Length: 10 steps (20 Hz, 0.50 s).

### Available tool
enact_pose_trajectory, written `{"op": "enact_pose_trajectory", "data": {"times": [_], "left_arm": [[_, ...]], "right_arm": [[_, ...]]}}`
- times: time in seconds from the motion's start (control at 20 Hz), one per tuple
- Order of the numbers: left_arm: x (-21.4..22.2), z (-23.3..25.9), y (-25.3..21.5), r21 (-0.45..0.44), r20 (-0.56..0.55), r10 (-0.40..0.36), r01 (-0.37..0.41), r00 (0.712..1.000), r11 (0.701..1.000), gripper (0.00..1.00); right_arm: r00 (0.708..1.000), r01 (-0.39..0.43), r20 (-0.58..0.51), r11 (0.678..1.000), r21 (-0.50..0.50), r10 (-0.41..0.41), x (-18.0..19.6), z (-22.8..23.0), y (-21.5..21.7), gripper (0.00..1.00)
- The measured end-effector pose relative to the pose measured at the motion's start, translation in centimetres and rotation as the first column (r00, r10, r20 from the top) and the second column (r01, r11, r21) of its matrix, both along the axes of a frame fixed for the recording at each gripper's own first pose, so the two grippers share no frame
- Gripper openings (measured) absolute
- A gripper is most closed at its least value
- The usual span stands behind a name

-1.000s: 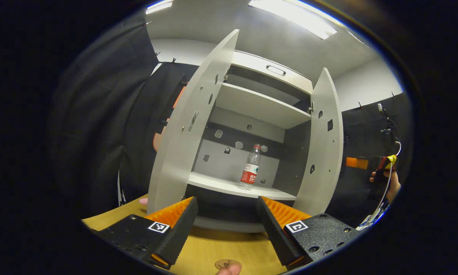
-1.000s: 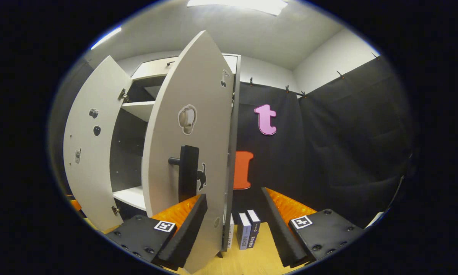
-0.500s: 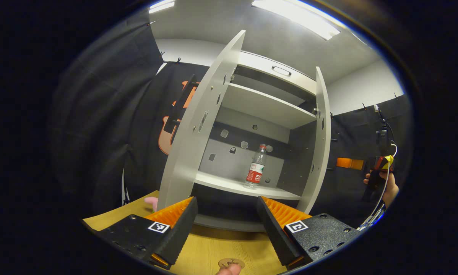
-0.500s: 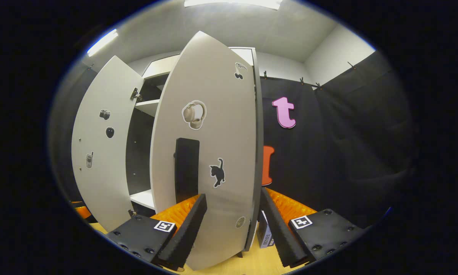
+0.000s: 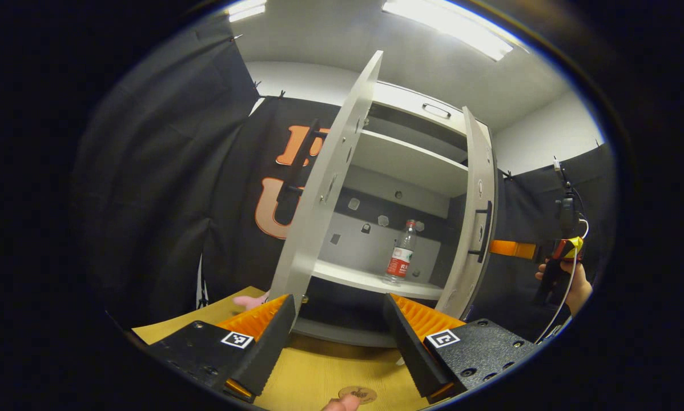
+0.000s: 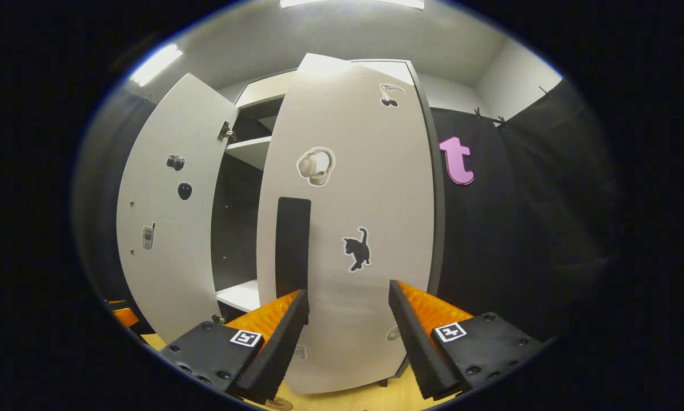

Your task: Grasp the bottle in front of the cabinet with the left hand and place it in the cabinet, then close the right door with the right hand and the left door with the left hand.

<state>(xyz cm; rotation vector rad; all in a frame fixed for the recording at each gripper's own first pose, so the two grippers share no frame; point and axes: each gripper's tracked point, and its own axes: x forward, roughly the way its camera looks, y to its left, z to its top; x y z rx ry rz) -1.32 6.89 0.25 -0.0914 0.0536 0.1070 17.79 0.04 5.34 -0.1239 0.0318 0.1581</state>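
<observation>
- Meanwhile, the right door (image 6: 347,228) has been swung nearly shut since a second ago — frame centre
- The bottle (image 5: 400,261) is seen shelved
- Both the right gripper (image 6: 346,319) and left gripper (image 5: 338,325) are held wide open, empty — left door (image 5: 330,188) remains

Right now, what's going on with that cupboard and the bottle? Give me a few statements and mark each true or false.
1. The bottle stands upright on a shelf inside the cabinet. True.
2. The left gripper is clamped on the bottle. False: its fingers are apart and empty, well short of it.
3. The left door is wide open. True.
4. The right door is fully shut. False: a gap remains beside it.
5. The right gripper squeezes the door handle. False: its fingers are spread, holding nothing.
</observation>
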Motion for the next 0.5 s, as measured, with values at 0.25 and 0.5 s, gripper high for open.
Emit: {"op": "enact_pose_trajectory", "data": {"times": [0.25, 0.5], "left_arm": [[-1.1, 0.6, 3.1, -0.019, 0.013, 0.1, -0.099, 0.995, 0.995, 0.94], [-2.1, 3.2, 7.7, 0.0, 0.078, 0.244, -0.244, 0.967, 0.97, 0.94]], "right_arm": [[1.0, -0.003, 0.003, 1.0, 0.013, 0.003, 1.5, -0.4, 0.8, 0.95], [1.0, 0.009, 0.029, 1.0, -0.003, -0.008, 3.3, -0.9, 1.9, 0.95]]}}
